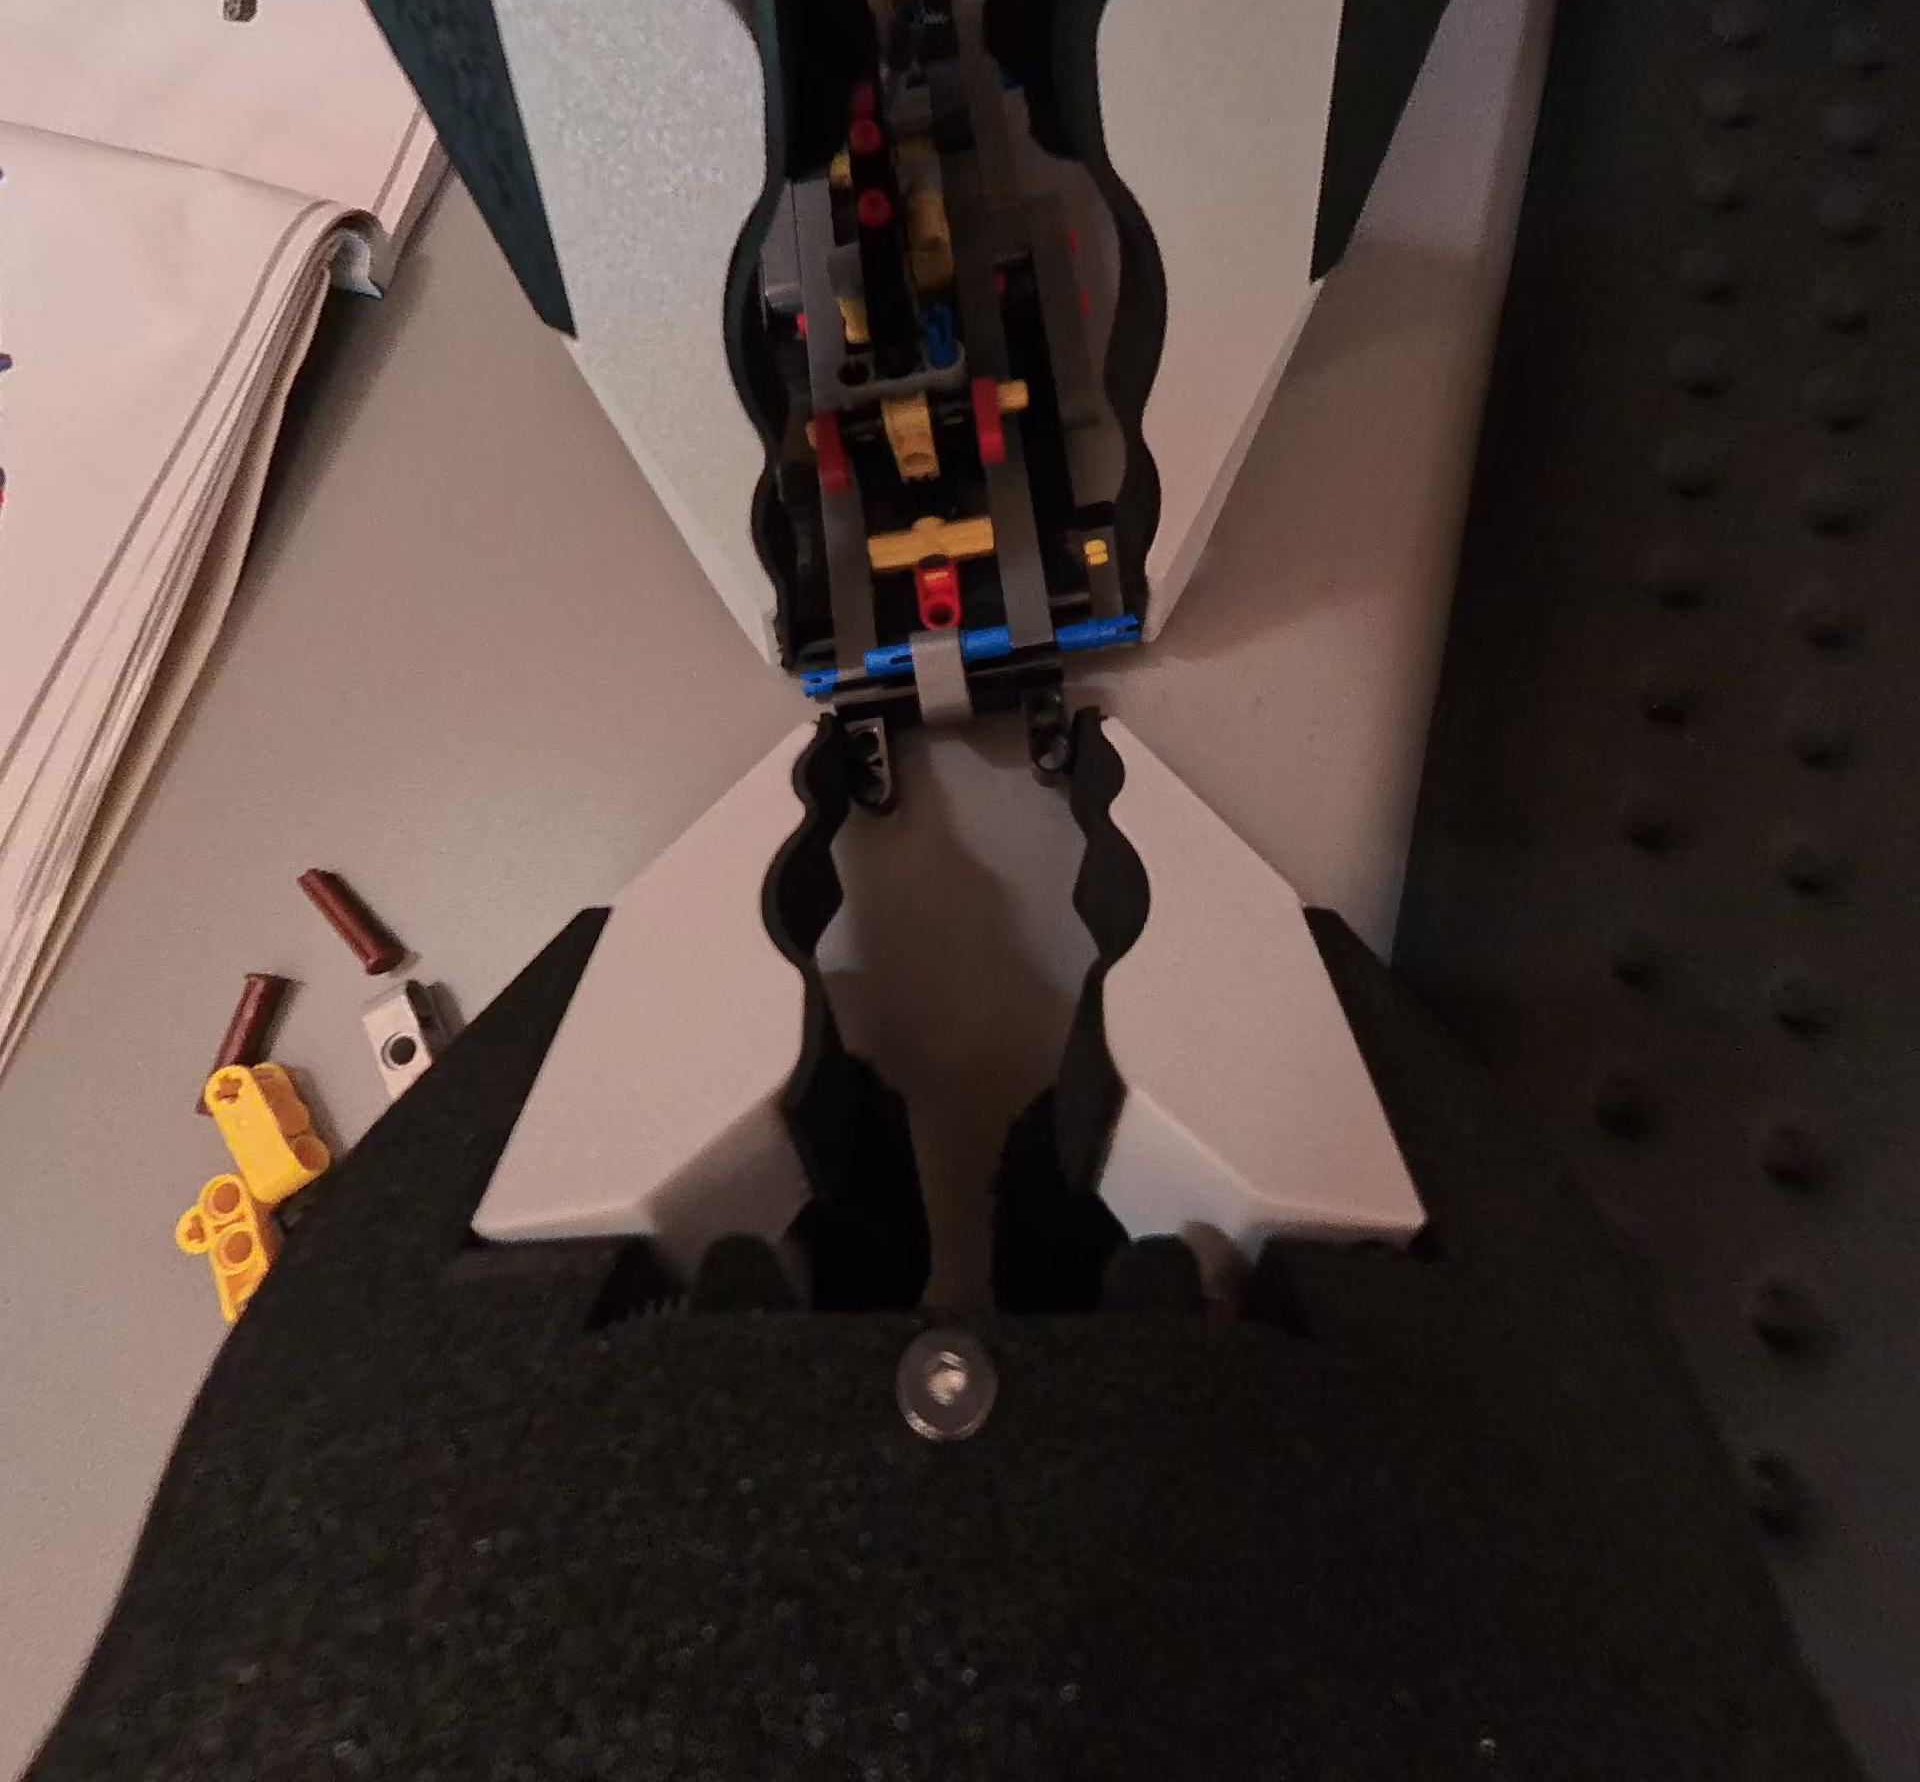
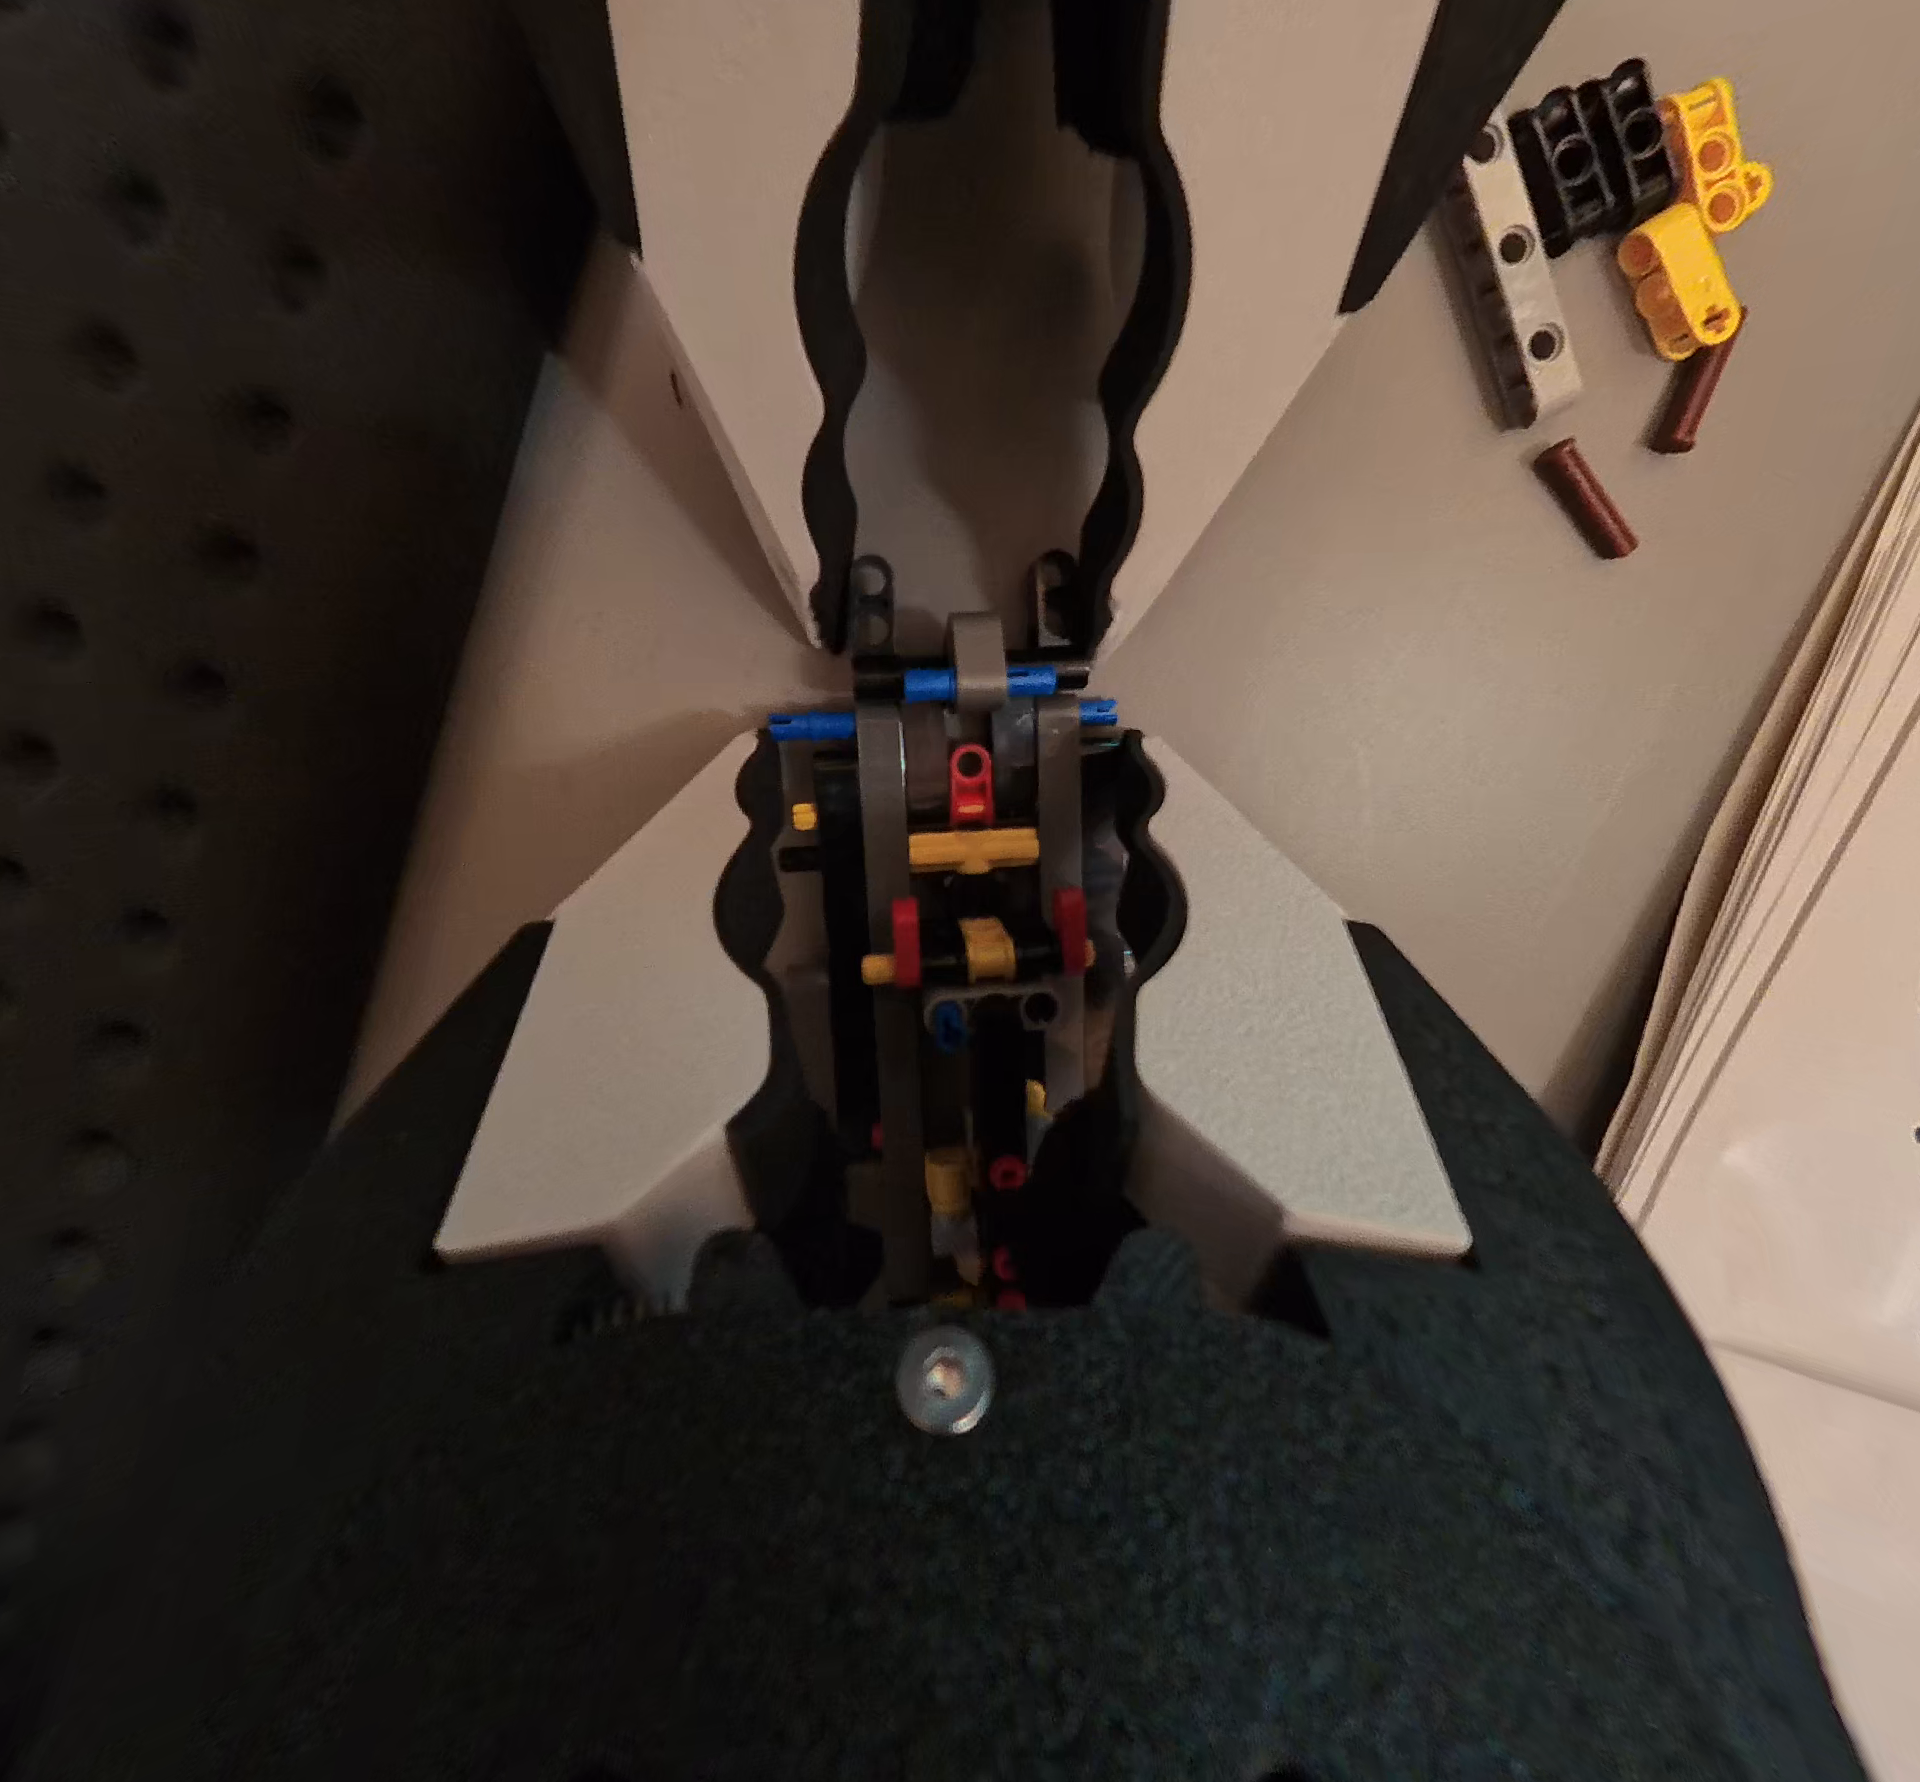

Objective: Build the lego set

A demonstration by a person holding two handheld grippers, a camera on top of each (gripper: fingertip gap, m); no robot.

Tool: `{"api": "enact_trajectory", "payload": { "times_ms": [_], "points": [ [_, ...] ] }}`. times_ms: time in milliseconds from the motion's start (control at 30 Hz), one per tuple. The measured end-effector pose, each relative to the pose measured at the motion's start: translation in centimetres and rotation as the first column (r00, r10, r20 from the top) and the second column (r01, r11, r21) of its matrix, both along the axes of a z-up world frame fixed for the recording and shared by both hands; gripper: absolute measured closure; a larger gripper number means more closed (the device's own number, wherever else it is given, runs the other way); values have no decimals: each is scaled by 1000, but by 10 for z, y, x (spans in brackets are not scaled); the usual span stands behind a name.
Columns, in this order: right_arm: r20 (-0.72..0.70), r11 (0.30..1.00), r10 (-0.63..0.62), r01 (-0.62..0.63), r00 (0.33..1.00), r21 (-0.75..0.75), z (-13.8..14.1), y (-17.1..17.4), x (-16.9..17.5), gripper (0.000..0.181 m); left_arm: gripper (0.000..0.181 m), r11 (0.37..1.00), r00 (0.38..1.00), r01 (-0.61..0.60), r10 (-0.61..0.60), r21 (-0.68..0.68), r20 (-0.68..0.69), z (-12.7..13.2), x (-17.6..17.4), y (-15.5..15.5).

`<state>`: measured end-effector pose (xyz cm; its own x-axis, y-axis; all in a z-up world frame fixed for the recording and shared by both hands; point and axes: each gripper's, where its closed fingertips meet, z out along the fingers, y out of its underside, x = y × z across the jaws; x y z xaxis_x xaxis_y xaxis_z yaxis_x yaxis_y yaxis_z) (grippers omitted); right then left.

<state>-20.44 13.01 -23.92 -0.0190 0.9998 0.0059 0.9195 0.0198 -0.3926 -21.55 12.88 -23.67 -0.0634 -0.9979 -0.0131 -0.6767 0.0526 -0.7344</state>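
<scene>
A partly built lego model [image 2: 966, 901] of grey and black beams with red, yellow and blue pins hangs between my two grippers, which face each other tip to tip. My right gripper [image 2: 945, 756] is shut on the model's body along most of its length. My left gripper [image 1: 956, 745] closes its fingertips on the two black tabs [image 1: 873, 756] at the model's blue-pinned end. In the left wrist view the model [image 1: 925, 444] sits inside the right gripper [image 1: 961, 641]. The left gripper also shows in the right wrist view [image 2: 961, 610].
Loose parts lie on the grey table: yellow connectors [image 1: 260, 1140], brown pins [image 1: 348, 917], a white beam [image 2: 1517, 278] and a black piece [image 2: 1590, 153]. The open instruction booklet [image 1: 156, 382] lies beyond them. A dark studded mat [image 1: 1714, 797] lies on the other side. Both grippers' tips are close together, under 4 cm apart.
</scene>
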Motion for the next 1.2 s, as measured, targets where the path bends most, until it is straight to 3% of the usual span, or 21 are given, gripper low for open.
{"api": "enact_trajectory", "payload": {
  "times_ms": [167, 1000, 1200],
  "points": [
    [-8, 998, -52, 51, 999, -19, 1, -1, 0, 116, 140, 1000, 1000, -4, 4, -6, -1, 0, 2, 0],
    [15, 1000, 27, -26, 1000, -10, 0, 1, 2, 120, 140, 999, 1000, -6, 6, 35, 1, 0, 3, 0],
    [-39, 999, -35, 34, 999, -13, 1, 0, 0, 117, 140, 1000, 1000, -6, 5, 26, 3, 0, 3, 0]
  ]
}}
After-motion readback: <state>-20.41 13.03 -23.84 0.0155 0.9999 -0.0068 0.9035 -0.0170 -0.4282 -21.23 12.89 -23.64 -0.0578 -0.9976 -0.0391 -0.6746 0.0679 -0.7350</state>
